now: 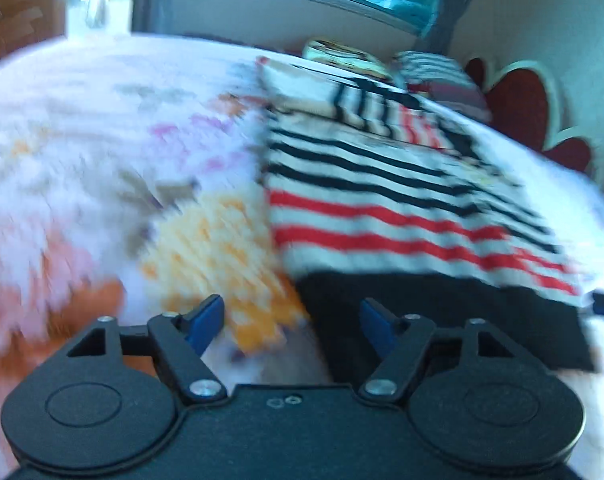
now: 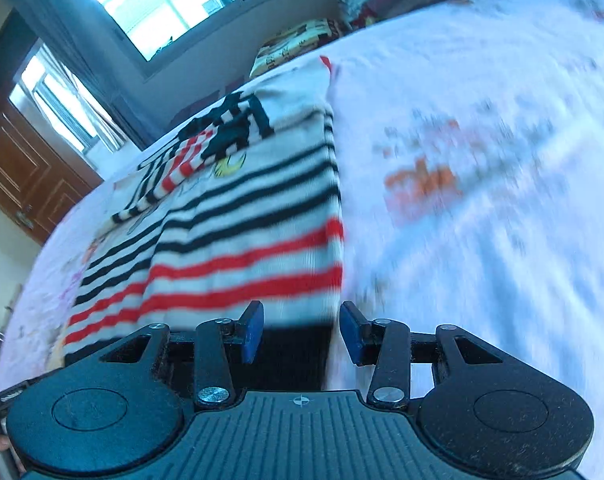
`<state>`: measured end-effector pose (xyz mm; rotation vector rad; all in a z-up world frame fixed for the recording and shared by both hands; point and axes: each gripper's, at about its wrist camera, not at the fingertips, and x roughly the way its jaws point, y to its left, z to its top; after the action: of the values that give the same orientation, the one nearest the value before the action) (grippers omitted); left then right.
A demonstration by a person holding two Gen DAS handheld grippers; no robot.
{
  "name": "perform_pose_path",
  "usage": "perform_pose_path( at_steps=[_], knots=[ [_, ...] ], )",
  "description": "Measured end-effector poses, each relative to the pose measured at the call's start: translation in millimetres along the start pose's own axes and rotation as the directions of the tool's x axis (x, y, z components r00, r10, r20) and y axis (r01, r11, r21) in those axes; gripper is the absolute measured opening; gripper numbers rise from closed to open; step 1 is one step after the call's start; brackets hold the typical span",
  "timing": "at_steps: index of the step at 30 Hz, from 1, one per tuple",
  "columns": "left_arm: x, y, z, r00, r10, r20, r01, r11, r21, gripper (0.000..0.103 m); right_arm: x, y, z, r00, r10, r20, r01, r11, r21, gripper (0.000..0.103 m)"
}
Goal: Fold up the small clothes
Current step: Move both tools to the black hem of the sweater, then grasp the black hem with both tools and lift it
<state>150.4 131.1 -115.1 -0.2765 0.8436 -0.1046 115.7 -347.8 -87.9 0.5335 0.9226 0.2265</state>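
Observation:
A small white top (image 1: 381, 208) with black and red stripes and a black hem band (image 1: 421, 320) lies flat on the bed, one striped sleeve (image 1: 381, 112) folded onto its chest. My left gripper (image 1: 292, 320) hovers open at the hem's left corner, with nothing between its blue pads (image 1: 206, 320). In the right wrist view the same top (image 2: 242, 240) lies ahead. My right gripper (image 2: 302, 332) stands open over the hem's right corner (image 2: 294, 344), and its pads (image 2: 252, 332) do not press the cloth. Both views are blurred.
The white bedsheet (image 1: 102, 140) with orange and pink prints spreads on both sides of the top (image 2: 481, 160). A patterned pillow (image 1: 341, 54) and a striped pillow (image 1: 441, 76) lie at the far end by a red headboard (image 1: 517, 108). Window (image 2: 154, 0) and brown door (image 2: 18, 176) stand beyond.

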Motion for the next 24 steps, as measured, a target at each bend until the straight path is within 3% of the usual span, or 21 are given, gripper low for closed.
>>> perform_pose_path(
  at_steps=[2,3,11,16,20,24],
  knots=[
    [-0.9,5.0,-7.7,0.99,-0.139,-0.037,0.137,0.989,-0.064,0.072,-5.0,-3.0,-13.3,0.999,0.037,-0.031,-0.036,0.999,0.035,0.043],
    [-0.9,4.5,-10.4,0.985,-0.167,-0.038,0.164,0.984,-0.075,0.072,-5.0,-3.3,-19.0,0.998,0.045,-0.043,-0.043,0.998,0.054,0.043],
    [17.4,6.7,-1.2,0.967,-0.254,-0.035,0.246,0.958,-0.15,0.071,6.2,5.2,-27.5,0.994,0.103,-0.044,-0.097,0.988,0.121,0.043],
    [29.2,27.1,6.0,0.94,-0.341,-0.012,0.324,0.902,-0.285,0.064,22.3,1.4,-16.8,0.989,0.14,-0.039,-0.131,0.977,0.169,0.043],
    [23.8,29.0,-1.4,0.923,-0.383,-0.029,0.359,0.888,-0.287,0.063,17.4,-3.1,-16.8,0.984,0.168,-0.057,-0.155,0.972,0.175,0.043],
    [21.4,27.9,-7.6,0.919,-0.393,-0.026,0.371,0.886,-0.279,0.063,12.7,-14.6,-18.8,0.982,0.182,-0.051,-0.168,0.965,0.2,0.043]
  ],
)
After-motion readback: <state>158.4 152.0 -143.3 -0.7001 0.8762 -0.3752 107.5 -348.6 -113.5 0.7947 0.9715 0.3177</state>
